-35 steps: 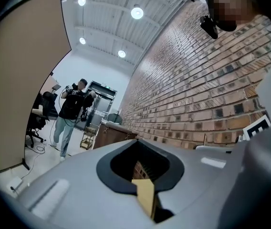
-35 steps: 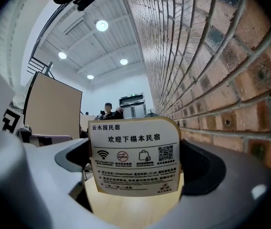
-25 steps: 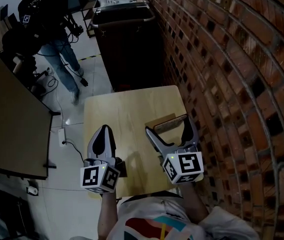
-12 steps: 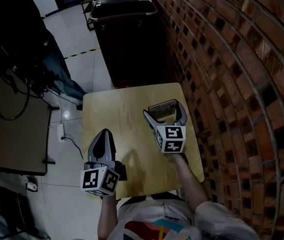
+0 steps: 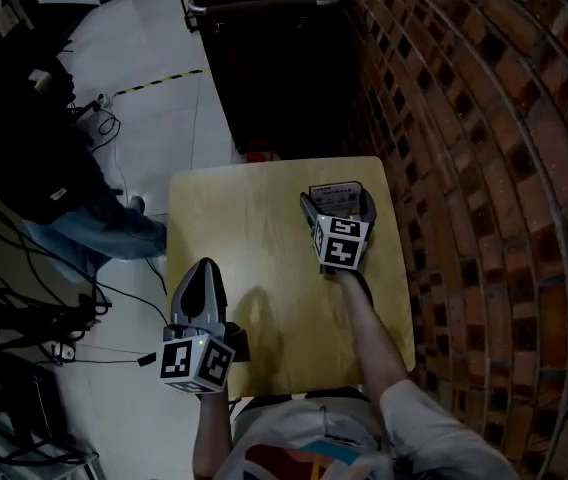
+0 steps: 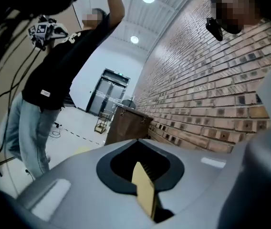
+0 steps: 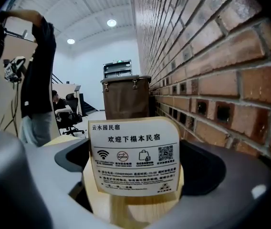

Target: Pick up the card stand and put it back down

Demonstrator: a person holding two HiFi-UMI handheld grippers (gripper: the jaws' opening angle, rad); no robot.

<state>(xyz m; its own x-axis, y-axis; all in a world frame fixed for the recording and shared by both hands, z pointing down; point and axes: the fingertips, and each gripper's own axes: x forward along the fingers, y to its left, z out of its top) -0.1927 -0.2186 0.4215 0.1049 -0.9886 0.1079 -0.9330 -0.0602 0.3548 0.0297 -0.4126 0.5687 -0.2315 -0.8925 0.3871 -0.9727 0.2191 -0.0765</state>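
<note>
The card stand (image 5: 335, 197), a white printed card upright on a pale wooden base, sits near the far right corner of the small wooden table (image 5: 234, 218). My right gripper (image 5: 337, 206) is open, with one jaw on each side of the stand. In the right gripper view the card stand (image 7: 134, 156) fills the middle between the jaws of the right gripper (image 7: 140, 159), with a gap showing on both sides. My left gripper (image 5: 204, 266) hovers over the table's near left edge, shut and empty. The left gripper (image 6: 138, 144) shows its jaws meeting.
A brick wall (image 5: 484, 168) runs close along the table's right side. A dark cabinet (image 5: 259, 58) stands just beyond the far edge. A person (image 5: 54, 168) stands on the floor at left, among cables (image 5: 84, 308).
My right gripper has moved forward across the table, and its open jaws have come around the card stand. The left gripper has stayed by the near left edge. The person at left has shifted.
</note>
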